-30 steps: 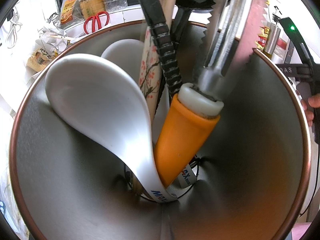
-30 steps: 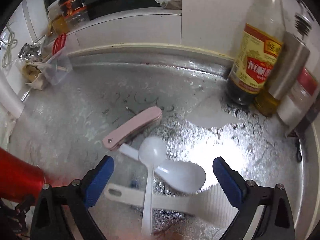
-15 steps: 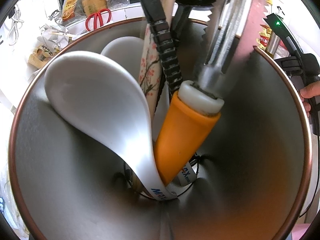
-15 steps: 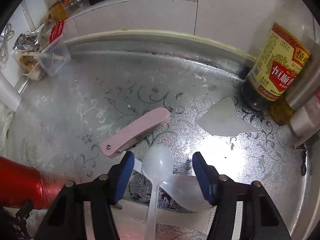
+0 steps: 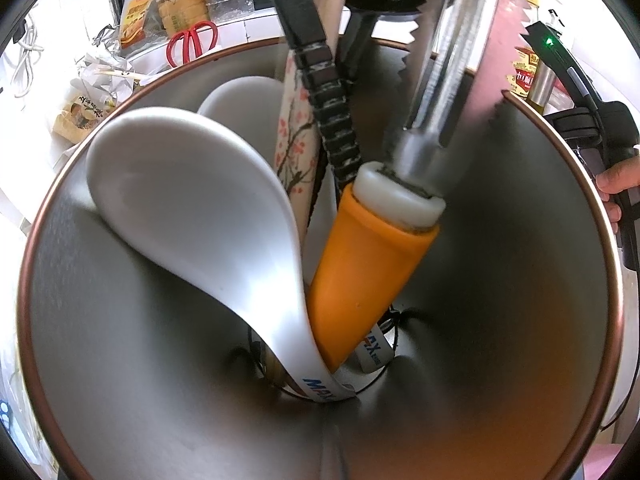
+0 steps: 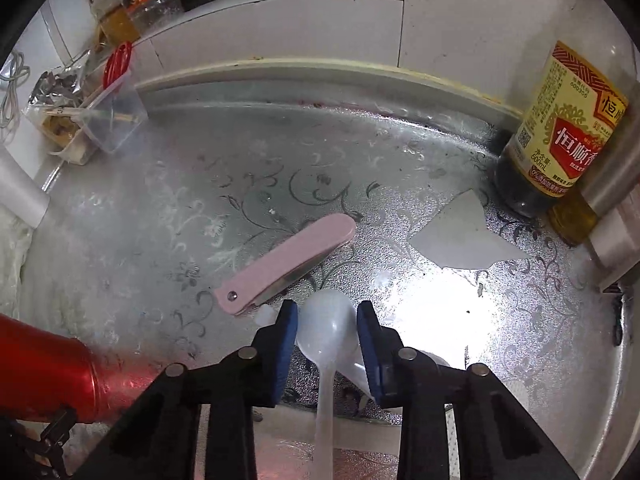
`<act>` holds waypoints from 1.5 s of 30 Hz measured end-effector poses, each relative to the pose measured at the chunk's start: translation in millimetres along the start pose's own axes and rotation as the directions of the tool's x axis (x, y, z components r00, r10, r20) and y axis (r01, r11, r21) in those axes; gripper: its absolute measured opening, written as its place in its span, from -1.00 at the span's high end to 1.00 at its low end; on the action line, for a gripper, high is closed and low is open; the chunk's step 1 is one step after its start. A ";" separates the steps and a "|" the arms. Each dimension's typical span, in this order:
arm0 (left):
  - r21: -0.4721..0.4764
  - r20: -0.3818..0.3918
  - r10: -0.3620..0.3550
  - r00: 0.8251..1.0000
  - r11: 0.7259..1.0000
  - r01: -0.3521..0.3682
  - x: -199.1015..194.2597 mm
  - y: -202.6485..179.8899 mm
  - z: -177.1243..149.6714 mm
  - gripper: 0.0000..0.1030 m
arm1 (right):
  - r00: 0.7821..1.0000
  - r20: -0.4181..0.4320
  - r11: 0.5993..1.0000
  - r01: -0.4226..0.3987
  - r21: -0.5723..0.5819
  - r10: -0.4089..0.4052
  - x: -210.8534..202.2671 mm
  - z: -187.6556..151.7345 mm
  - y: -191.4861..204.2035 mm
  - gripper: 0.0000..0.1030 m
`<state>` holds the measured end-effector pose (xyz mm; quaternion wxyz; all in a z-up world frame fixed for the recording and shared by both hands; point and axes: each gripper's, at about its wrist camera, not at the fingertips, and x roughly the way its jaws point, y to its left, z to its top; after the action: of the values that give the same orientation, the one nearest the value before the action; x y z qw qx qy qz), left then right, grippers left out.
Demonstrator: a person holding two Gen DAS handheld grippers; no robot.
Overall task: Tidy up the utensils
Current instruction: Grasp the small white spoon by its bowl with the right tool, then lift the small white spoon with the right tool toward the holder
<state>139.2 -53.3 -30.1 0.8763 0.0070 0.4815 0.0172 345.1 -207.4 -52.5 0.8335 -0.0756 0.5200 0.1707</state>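
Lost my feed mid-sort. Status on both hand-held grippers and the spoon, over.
Right hand-held gripper has just been closing, blue pads at the translucent plastic spoon bowl. Left gripper out of view, steel utensil holder fills its camera. Pink folding knife lies just beyond the spoon.

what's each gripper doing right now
left gripper: fingers out of view, cannot tell
right gripper: jaws have just been closing, pads now on the small white spoon

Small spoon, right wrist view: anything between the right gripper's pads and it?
Nothing visible. The right gripper has been closing around the small spoon; its bowl sits between the blue pads with no other object in the gap. The pink folding knife lies just beyond, outside the jaws.
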 end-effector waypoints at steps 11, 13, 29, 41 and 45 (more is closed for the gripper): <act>0.009 0.002 -0.004 1.000 1.000 0.004 -0.5 -0.4 1.8 -0.74 | 0.990 0.138 0.998 -0.037 0.044 0.031 -45.0 -17.5 -4.0 0.49; 0.010 0.002 -0.003 1.000 1.000 0.003 -0.6 -1.0 2.2 -0.74 | 0.985 0.169 0.997 -0.053 0.057 0.043 -56.6 -24.2 -4.9 0.49; -0.021 -0.008 0.003 1.000 1.000 -0.003 -1.5 -2.1 3.8 -0.74 | 0.999 0.023 0.999 -0.027 -0.028 0.027 -21.1 -11.4 2.0 -0.01; -0.099 -0.027 0.031 0.999 0.995 -0.033 -0.8 -4.8 2.0 -0.74 | 0.999 -0.038 0.979 -0.040 -0.202 0.033 6.1 -3.6 13.0 -0.01; -0.137 -0.041 0.038 0.998 0.990 -0.044 -1.0 -3.8 0.2 -0.74 | 0.996 -0.037 0.975 -0.081 -0.209 0.075 9.9 -7.8 4.2 0.25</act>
<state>138.9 -57.1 -29.3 0.8647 -0.0438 0.4957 0.0684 340.9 -203.8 -64.7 0.8059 -0.1452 0.5136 0.2563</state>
